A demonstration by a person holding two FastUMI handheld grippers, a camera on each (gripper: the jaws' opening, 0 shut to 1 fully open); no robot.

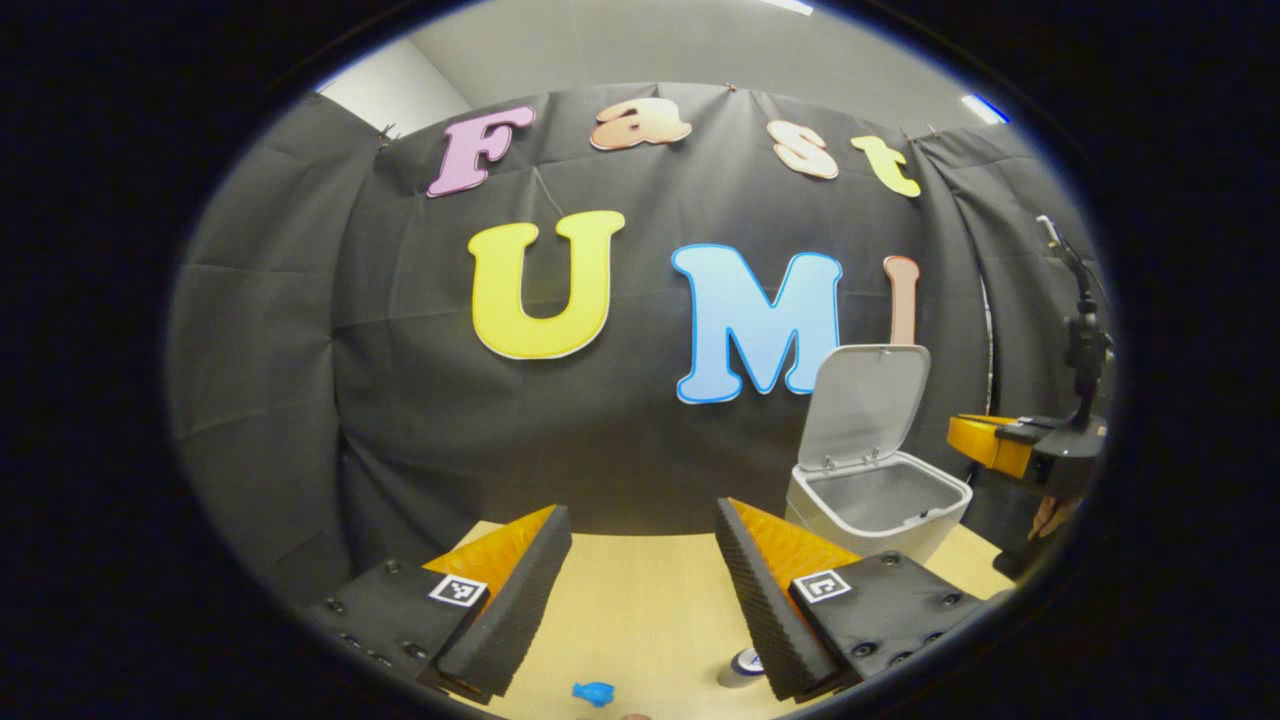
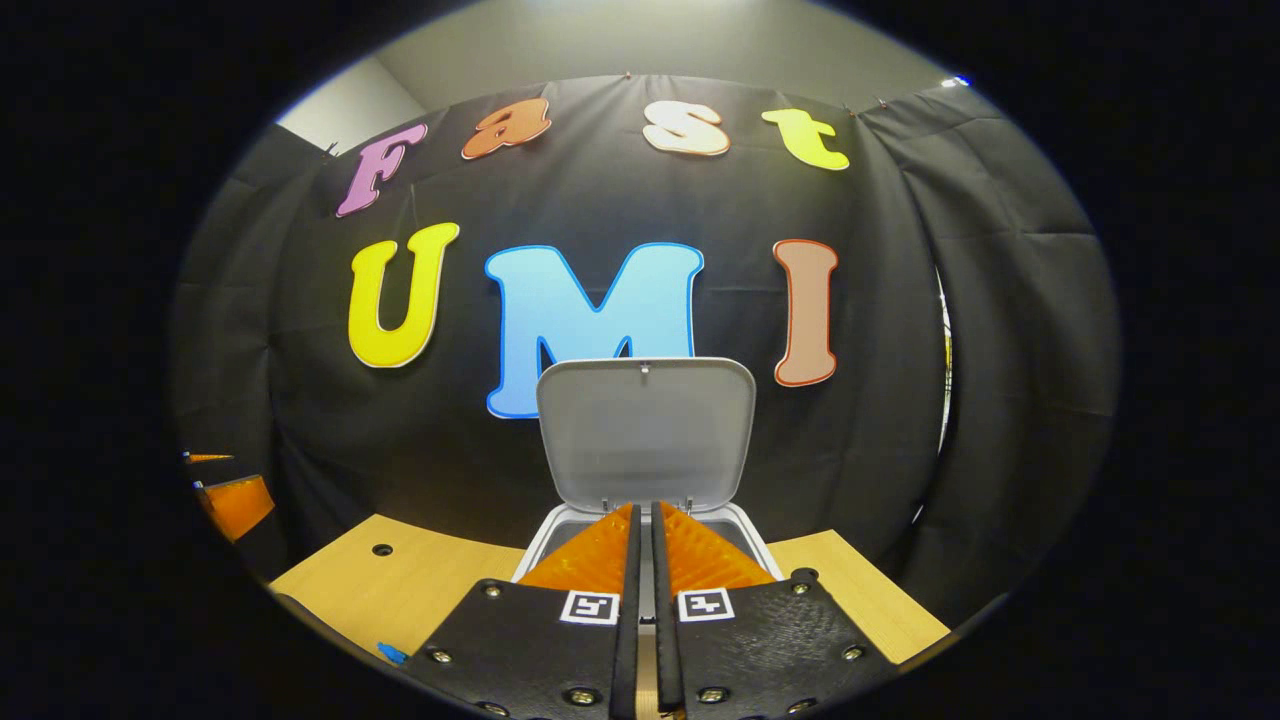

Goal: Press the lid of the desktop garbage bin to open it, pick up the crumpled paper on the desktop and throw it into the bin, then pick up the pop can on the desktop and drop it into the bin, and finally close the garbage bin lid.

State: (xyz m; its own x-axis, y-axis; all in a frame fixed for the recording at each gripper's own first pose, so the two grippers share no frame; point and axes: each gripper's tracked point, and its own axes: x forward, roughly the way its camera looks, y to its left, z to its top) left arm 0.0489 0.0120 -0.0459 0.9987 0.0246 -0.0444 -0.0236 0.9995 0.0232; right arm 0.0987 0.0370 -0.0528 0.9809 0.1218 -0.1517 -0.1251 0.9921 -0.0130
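The white desktop bin (image 1: 880, 500) stands on the wooden table (image 1: 640, 610) at the right, its lid (image 1: 865, 405) raised upright. My left gripper (image 1: 640, 570) is open over the table with nothing between its fingers, left of the bin. The top of a pop can (image 1: 742, 667) peeks out beside the right finger, low in the left gripper view. My right gripper (image 2: 646, 512) is shut with nothing in it, its tips over the front of the open bin (image 2: 538, 552), facing the raised lid (image 2: 645, 435). It also appears at the right of the left gripper view, right gripper (image 1: 1000, 442), held by a hand (image 1: 1050, 517).
A small blue object (image 1: 593, 692) lies on the table near the front edge, also seen as the blue object (image 2: 392, 653). The tabletop (image 2: 430, 585) has a round hole (image 2: 382, 549). The left gripper (image 2: 235, 503) shows at the far left. Black cloth closes the back and sides.
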